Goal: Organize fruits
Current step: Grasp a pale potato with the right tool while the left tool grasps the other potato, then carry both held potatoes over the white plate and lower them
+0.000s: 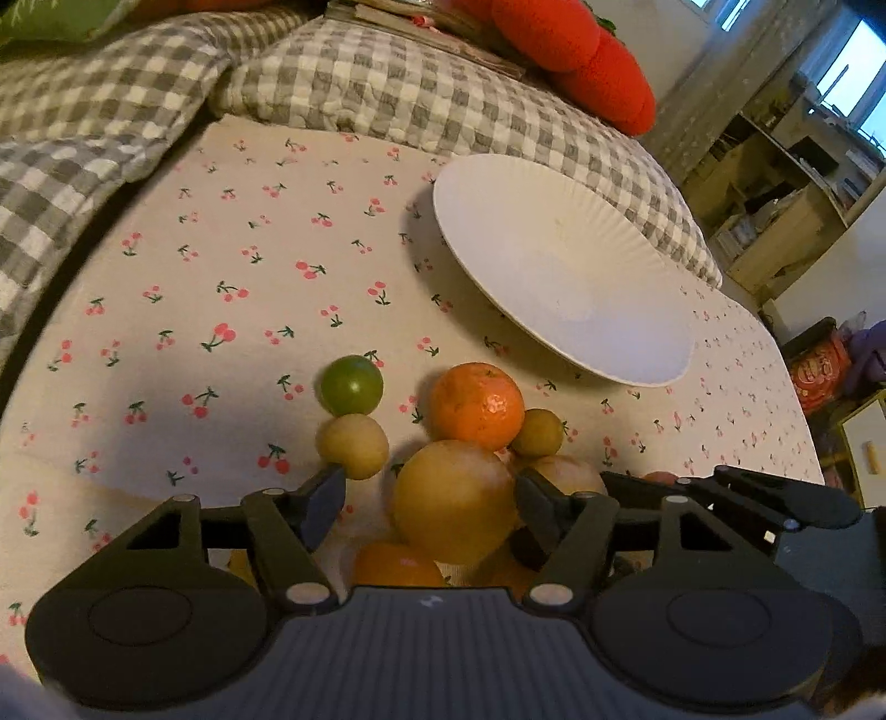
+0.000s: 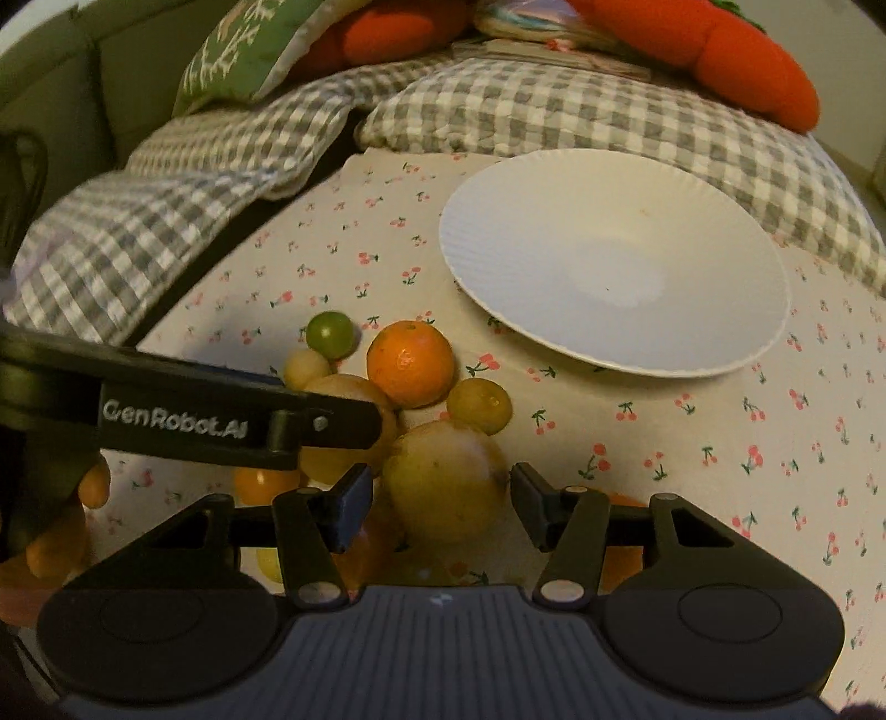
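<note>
A heap of fruit lies on the cherry-print cloth: an orange (image 1: 477,405) (image 2: 411,363), a green lime (image 1: 352,385) (image 2: 330,333), small yellow fruits (image 1: 353,446) (image 2: 479,405) and large yellow fruits. My left gripper (image 1: 431,498) is open with its fingers either side of a large yellow fruit (image 1: 453,501). My right gripper (image 2: 440,498) is open around another large yellow fruit (image 2: 446,479). The left gripper's arm (image 2: 221,421) crosses the right wrist view. An empty white plate (image 1: 559,277) (image 2: 609,266) sits beyond the heap.
Grey checked cushions (image 1: 387,83) (image 2: 221,166) border the cloth at the back and left. A red plush toy (image 1: 581,55) (image 2: 747,61) and a green pillow (image 2: 249,50) lie behind. Shelves (image 1: 786,183) stand at the far right.
</note>
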